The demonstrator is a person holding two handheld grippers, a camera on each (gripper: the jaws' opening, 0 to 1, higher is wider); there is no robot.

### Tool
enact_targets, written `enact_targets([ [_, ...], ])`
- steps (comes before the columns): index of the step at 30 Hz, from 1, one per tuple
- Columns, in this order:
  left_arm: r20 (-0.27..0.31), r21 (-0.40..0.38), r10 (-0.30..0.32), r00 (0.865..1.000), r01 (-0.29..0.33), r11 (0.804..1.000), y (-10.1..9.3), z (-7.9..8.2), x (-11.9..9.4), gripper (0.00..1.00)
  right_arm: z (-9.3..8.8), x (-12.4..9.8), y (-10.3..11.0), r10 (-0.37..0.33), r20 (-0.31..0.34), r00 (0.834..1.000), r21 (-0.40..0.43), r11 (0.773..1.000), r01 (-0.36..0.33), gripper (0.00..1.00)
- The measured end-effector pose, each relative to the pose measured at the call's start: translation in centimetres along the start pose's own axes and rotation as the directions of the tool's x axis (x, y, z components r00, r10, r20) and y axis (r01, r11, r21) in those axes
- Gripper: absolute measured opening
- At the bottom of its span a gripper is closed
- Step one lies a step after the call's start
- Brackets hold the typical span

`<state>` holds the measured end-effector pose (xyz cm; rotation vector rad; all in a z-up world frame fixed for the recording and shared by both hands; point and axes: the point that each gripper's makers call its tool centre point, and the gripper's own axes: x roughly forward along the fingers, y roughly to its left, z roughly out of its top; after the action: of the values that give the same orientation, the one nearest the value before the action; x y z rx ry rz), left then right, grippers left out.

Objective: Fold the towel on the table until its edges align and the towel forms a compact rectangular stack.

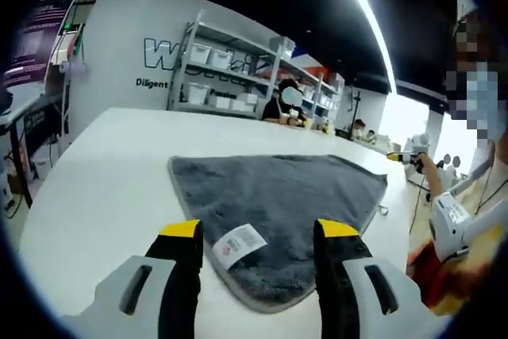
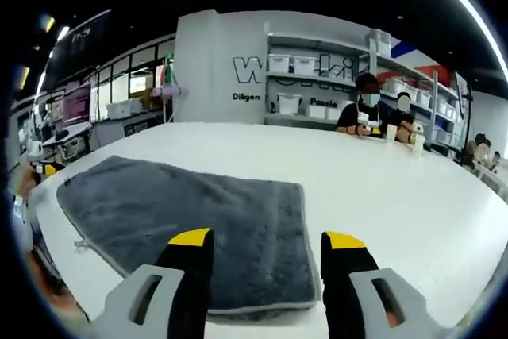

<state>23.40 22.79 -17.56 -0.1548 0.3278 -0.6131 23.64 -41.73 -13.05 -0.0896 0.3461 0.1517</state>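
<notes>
A dark grey towel (image 1: 278, 196) lies flat on the white table (image 1: 103, 180), with a white label (image 1: 238, 245) near its closest corner. My left gripper (image 1: 258, 232) hovers open over that corner, its yellow-tipped jaws to either side of the label. In the right gripper view the same towel (image 2: 190, 216) spreads out to the left. My right gripper (image 2: 268, 242) is open above the towel's near edge, nothing between its jaws. The other gripper (image 1: 456, 224) comes into the left gripper view from the right, beyond the towel's far side.
A person (image 1: 476, 93) stands at the table's right side in the left gripper view. Seated people (image 2: 373, 113) are at the table's far end. Shelving with white bins (image 1: 230, 77) lines the back wall. Desks with monitors (image 2: 71, 117) stand to the left.
</notes>
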Motion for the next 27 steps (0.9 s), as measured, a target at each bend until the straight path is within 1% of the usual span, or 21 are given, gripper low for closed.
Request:
enact_targets([
  [2,-0.006,-0.006,0.007,1.0,-0.007,1.0,0.7,0.4,0.7,0.63,1.0,1.5,-0.2,0.014,0.007,1.0,-0.003,1.0,-0.014,0.5],
  [4,-0.018,-0.006,0.011,1.0,-0.011,1.0,1.5,0.8,1.7,0.65,2.0,3.2,-0.4,0.031,0.017,0.999,-0.007,1.0,-0.031,0.43],
  [5,-0.024,-0.006,0.013,1.0,-0.014,1.0,1.9,1.0,2.2,0.65,2.5,4.0,-0.6,0.039,0.022,0.999,-0.009,0.999,-0.039,0.38],
  [6,-0.036,0.0,0.01,0.999,-0.01,1.0,2.0,0.9,2.8,0.65,2.9,4.8,-0.8,0.045,0.023,0.999,-0.016,0.999,-0.045,0.35],
  [8,-0.054,0.005,0.006,0.999,-0.006,1.0,2.3,1.0,3.8,0.65,3.1,5.6,-1.0,0.046,0.02,0.999,-0.019,0.999,-0.046,0.35],
  [11,-0.077,0.014,0.001,0.997,0.0,1.0,2.9,1.2,5.2,0.61,3.8,8.7,-2.4,0.04,-0.005,0.999,-0.037,0.999,-0.04,0.3],
  [12,-0.082,0.016,-0.002,0.997,0.003,1.0,3.0,1.3,5.6,0.6,3.9,9.3,-2.6,0.04,-0.01,0.999,-0.04,0.998,-0.041,0.29],
  [13,-0.09,0.017,-0.008,0.996,0.01,1.0,3.3,1.6,6.4,0.59,4.0,10.0,-2.7,0.042,-0.016,0.999,-0.039,0.998,-0.043,0.28],
  [15,-0.095,0.023,-0.015,0.995,0.018,1.0,3.7,2.0,7.4,0.54,3.9,11.3,-3.1,0.038,-0.034,0.999,-0.043,0.998,-0.039,0.28],
  [17,-0.101,0.03,-0.023,0.995,0.026,0.999,4.2,2.5,8.4,0.45,3.8,12.6,-3.5,0.033,-0.051,0.998,-0.048,0.998,-0.036,0.26],
  [18,-0.103,0.039,-0.025,0.994,0.029,0.999,4.4,2.7,8.9,0.43,3.7,13.2,-3.7,0.028,-0.058,0.998,-0.051,0.998,-0.031,0.25],
  [22,-0.13,0.085,-0.01,0.991,0.021,0.996,5.4,3.3,10.9,0.33,3.0,15.4,-4.3,0.026,-0.09,0.996,-0.052,0.998,-0.031,0.2],
  [23,-0.138,0.097,-0.005,0.99,0.018,0.995,5.6,3.5,11.4,0.32,2.8,16.0,-4.5,0.026,-0.099,0.995,-0.052,0.998,-0.031,0.2],
  [25,-0.172,0.124,0.012,0.985,0.009,0.992,6.4,3.5,12.5,0.32,2.0,17.0,-4.5,0.035,-0.132,0.991,-0.048,0.998,-0.041,0.2],
  [26,-0.177,0.133,0.017,0.984,0.007,0.991,6.5,3.5,12.7,0.31,1.9,17.2,-4.5,0.037,-0.136,0.99,-0.047,0.998,-0.043,0.2],
  [27,-0.184,0.144,0.022,0.983,0.005,0.99,6.9,3.5,13.4,0.3,1.6,17.8,-4.4,0.044,-0.147,0.988,-0.044,0.998,-0.051,0.2],
])
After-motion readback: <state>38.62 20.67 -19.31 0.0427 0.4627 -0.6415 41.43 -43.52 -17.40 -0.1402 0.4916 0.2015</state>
